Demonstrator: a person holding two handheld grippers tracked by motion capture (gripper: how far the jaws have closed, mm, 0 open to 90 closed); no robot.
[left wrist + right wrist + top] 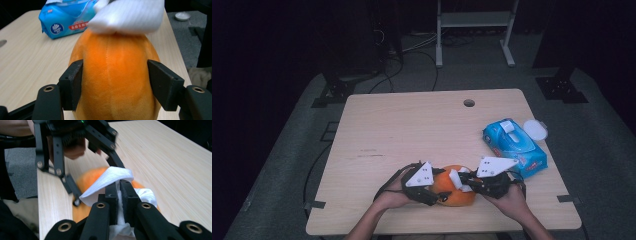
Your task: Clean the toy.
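Note:
An orange plush toy (455, 191) lies near the table's front edge, between my two grippers. My left gripper (438, 190) is shut on the plush toy (115, 82); its two black pads (73, 83) press the toy's sides. My right gripper (464, 184) is shut on a white wipe (110, 180), pinched between its jaws and folded over. The wipe (127, 16) rests on the far end of the toy (92, 178). In the right gripper view the left gripper (75, 195) stands behind the toy.
A blue pack of wet wipes (514, 146) lies on the wooden table (412, 130) at the right, with a round white lid (535, 130) beside it. The table has a small hole (469, 103) near its far edge. Cables and stands occupy the dark floor behind.

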